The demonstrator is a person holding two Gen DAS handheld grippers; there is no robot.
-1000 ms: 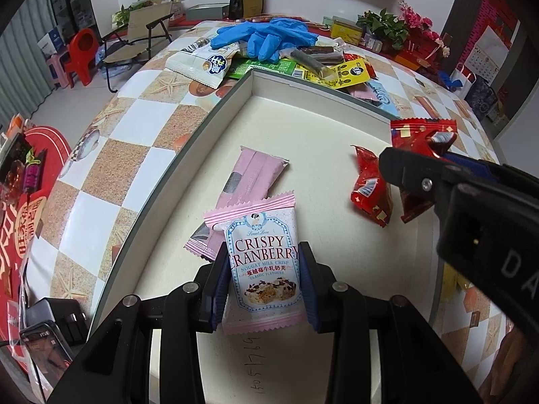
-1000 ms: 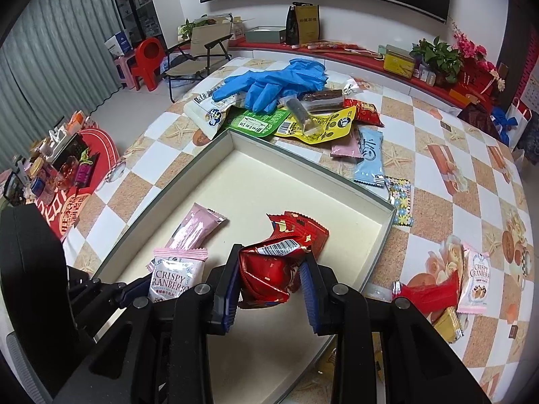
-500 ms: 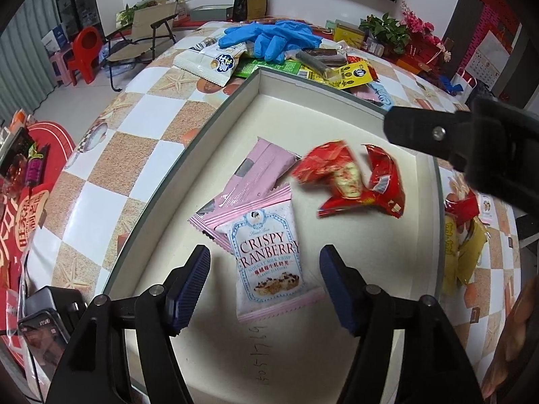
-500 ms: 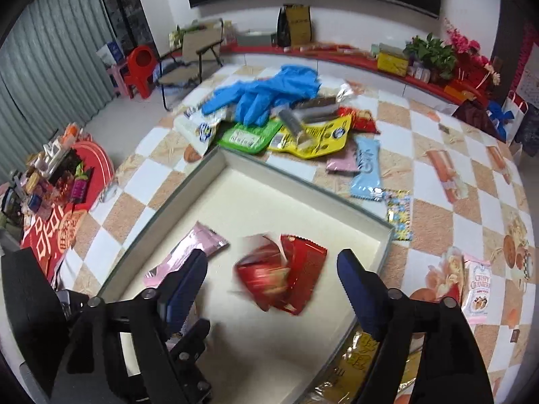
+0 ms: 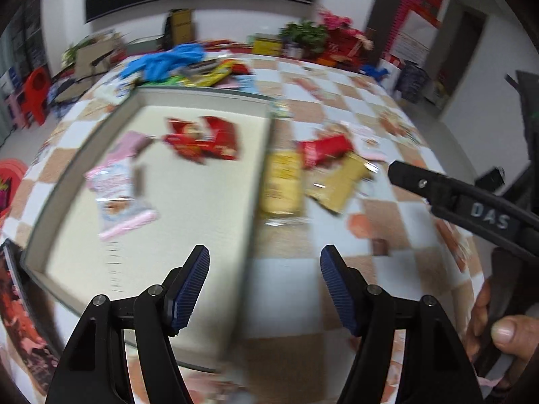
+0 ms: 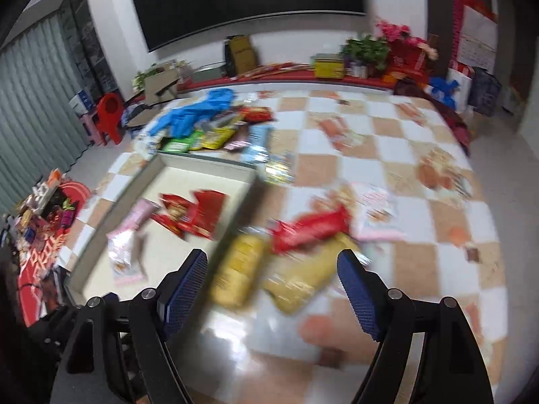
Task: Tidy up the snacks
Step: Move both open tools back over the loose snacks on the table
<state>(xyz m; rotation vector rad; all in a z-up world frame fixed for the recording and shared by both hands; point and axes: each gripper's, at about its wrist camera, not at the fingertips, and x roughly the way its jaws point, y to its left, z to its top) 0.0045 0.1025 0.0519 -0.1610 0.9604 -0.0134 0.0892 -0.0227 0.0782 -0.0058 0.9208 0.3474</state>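
Note:
A shallow grey-walled box (image 5: pixel 81 151) lies on the checkered table, and the view is blurred by motion. Inside it lie the Crispy Cranberry packet (image 5: pixel 118 198), a pink packet (image 5: pixel 129 141) and two red packets (image 5: pixel 202 141). My left gripper (image 5: pixel 265 252) is open and empty above the box's right wall. To the right of the box lie a yellow packet (image 6: pixel 239 272), a gold packet (image 6: pixel 310 276) and a red packet (image 6: pixel 310 225). My right gripper (image 6: pixel 273 256) hangs open and empty just short of them. One of its fingers (image 5: pixel 421 181) shows in the left wrist view.
Blue gloves (image 6: pixel 198 114) and a heap of snack packets (image 6: pixel 215 134) lie beyond the box's far wall. A pink-white packet (image 6: pixel 377 212) lies right of the red one. A person's hand (image 5: pixel 505 333) holds the right gripper's handle. Plants and boxes line the back shelf.
Both grippers opened and let go of the cranberry packet and a red packet, which now lie in the box. Both then swung right toward the packets outside the box.

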